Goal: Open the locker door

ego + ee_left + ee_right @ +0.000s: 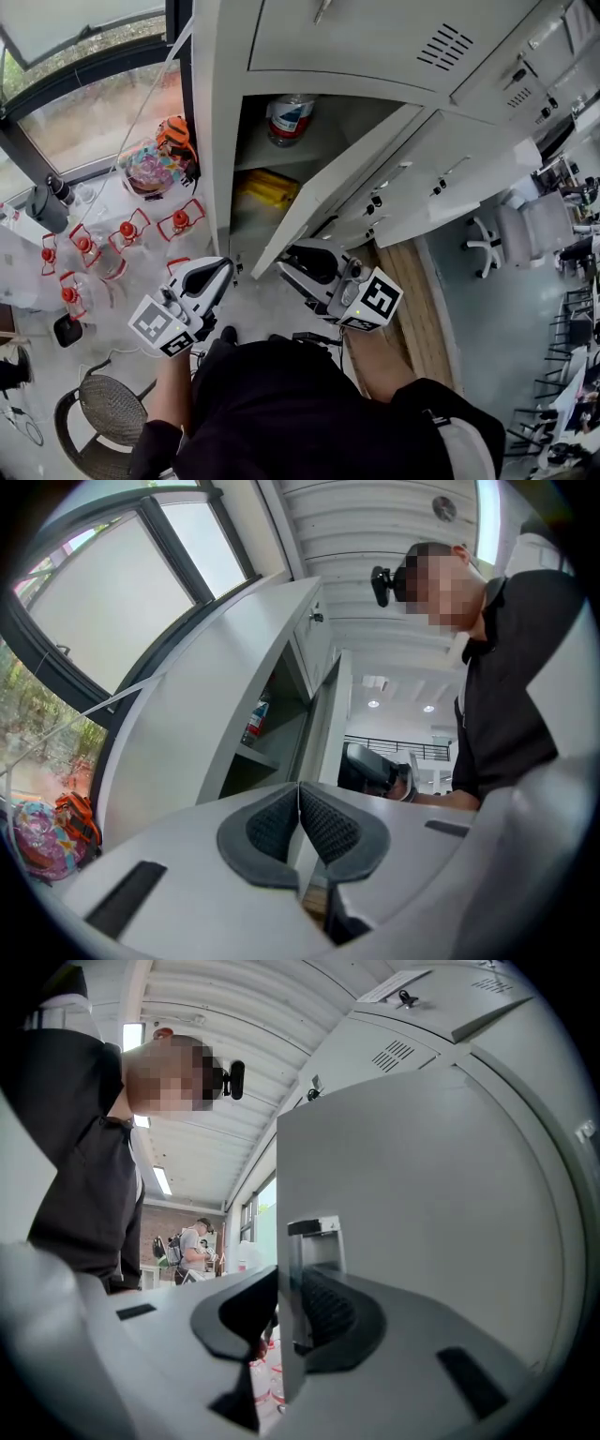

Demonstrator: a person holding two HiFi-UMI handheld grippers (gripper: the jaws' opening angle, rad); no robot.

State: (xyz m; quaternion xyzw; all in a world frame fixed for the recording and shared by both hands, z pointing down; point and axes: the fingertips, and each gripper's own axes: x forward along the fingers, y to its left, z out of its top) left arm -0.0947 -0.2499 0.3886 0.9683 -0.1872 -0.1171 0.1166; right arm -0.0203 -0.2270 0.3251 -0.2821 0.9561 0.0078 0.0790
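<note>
The grey locker door [347,178] stands partly open, swung out from its compartment. My right gripper [284,267] is at the door's free lower edge. In the right gripper view the door's edge [422,1194] and its latch plate [314,1232] sit between the jaws of the right gripper [289,1283], and the pads close on them. My left gripper [225,267] hangs just left of the door, apart from it. Its jaws [299,794] are shut with nothing between them. Inside the locker a bottle [289,117] stands on a shelf above a yellow pack [267,187].
More closed locker doors [450,178] run on to the right. Red-capped bottles [122,230] and a colourful bag [155,164] lie on the floor by the window at left. A wicker chair [98,412] stands near my left side. A person [192,1246] stands far behind.
</note>
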